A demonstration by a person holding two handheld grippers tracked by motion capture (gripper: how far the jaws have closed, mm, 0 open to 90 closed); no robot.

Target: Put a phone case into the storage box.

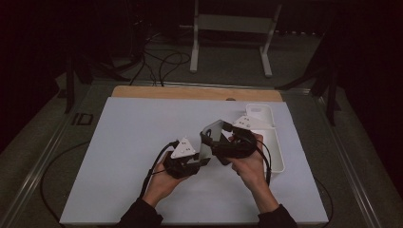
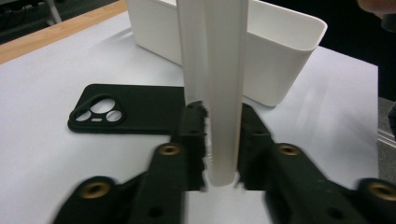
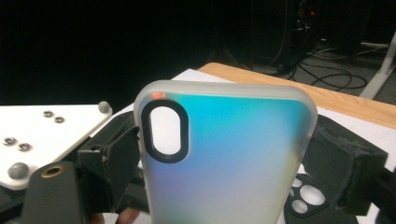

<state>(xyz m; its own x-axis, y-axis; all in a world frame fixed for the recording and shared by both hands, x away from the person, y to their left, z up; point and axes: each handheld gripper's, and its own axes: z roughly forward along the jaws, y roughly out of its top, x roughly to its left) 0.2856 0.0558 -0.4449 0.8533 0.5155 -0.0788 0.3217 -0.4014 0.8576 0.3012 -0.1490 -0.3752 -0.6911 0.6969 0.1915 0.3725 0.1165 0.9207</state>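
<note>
While both hands meet over the middle of the bench [image 1: 133,137], the translucent phone case [image 3: 224,158] stands upright between them, held off the white surface. The right tongs [image 3: 224,161] are clamped across the case's width, one black pad pressing each long edge, so its frosted back with the oval camera opening faces that gripper's camera and shimmers blue-green. From the left gripper view the same case [image 2: 215,93] is seen edge-on, rising as a pale strip between the left tongs [image 2: 222,140]; the jaws stand either side of its thin edge with a slight gap at the left pad, so they look eased apart rather than pressing, though motion blur makes contact hard to judge. In the high view the left tongs [image 1: 187,159] sit near and left of the case [image 1: 212,137], the right tongs [image 1: 223,142] just beside it. A black phone case [image 2: 126,109] lies flat on the bench beneath, and a white rectangular bin [image 1: 273,142] rests at the right
</note>
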